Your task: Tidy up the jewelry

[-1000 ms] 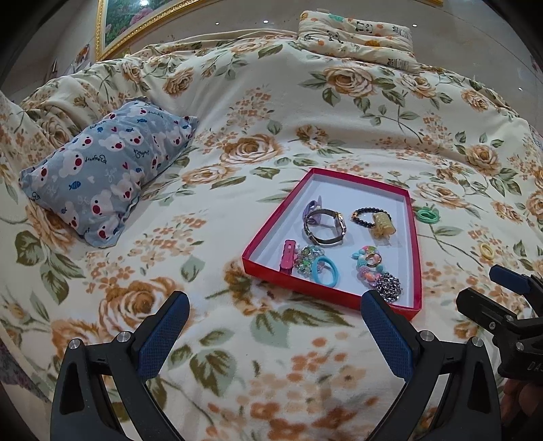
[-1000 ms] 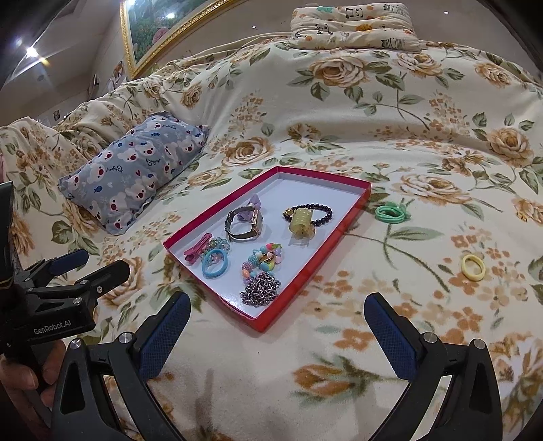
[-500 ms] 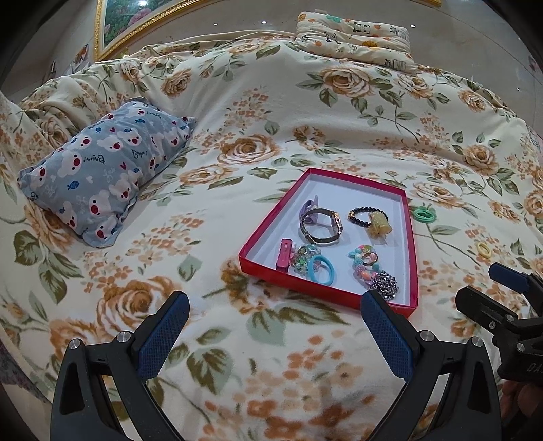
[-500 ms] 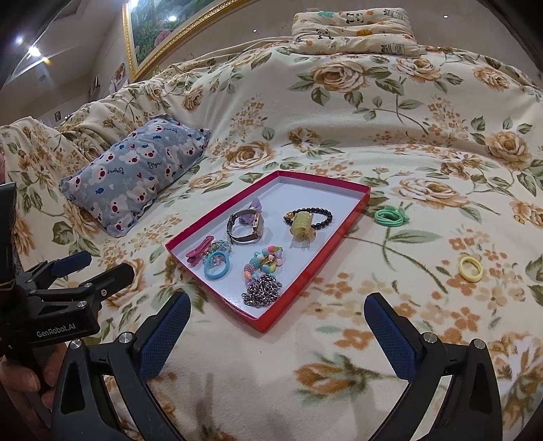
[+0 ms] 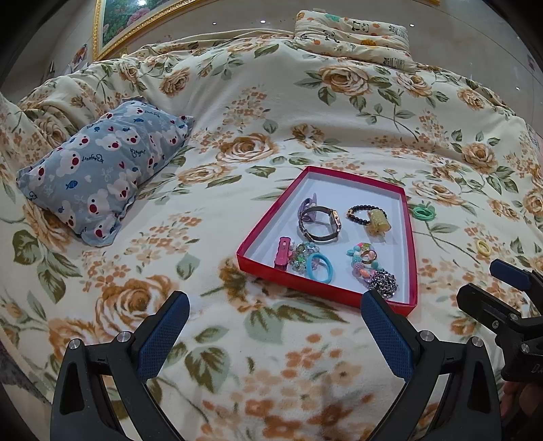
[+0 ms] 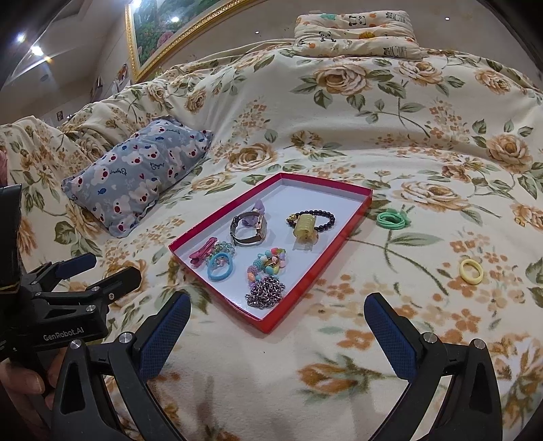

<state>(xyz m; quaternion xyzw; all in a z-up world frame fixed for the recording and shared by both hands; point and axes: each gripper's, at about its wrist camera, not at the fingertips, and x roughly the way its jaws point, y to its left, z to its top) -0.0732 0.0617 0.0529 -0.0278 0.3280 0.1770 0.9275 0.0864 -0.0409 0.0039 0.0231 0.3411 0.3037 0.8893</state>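
Note:
A red tray (image 5: 261,224) (image 6: 334,251) with a white floor lies on the flowered bedspread. It holds a watch (image 5: 320,224) (image 6: 247,230), a dark bead bracelet with a yellow clip (image 5: 373,218) (image 6: 307,224), a blue hair tie (image 5: 320,268) (image 6: 220,266), a pink clip (image 5: 282,256), a colourful bead bracelet (image 6: 268,263) and a silver chain (image 5: 383,281) (image 6: 266,291). A green hair tie (image 5: 422,212) (image 6: 392,218) and a yellow hair tie (image 5: 483,247) (image 6: 471,270) lie on the bed right of the tray. My left gripper (image 5: 275,329) and right gripper (image 6: 276,329) are both open and empty, in front of the tray.
A grey bear-print pillow (image 5: 101,169) (image 6: 139,169) lies left of the tray. A folded panda-print quilt (image 5: 353,35) (image 6: 356,32) sits at the far end of the bed. A gold-framed picture (image 6: 169,30) hangs behind.
Both grippers have drawn back slightly from the tray; the tray looks a little farther away. Nothing was picked up or moved.

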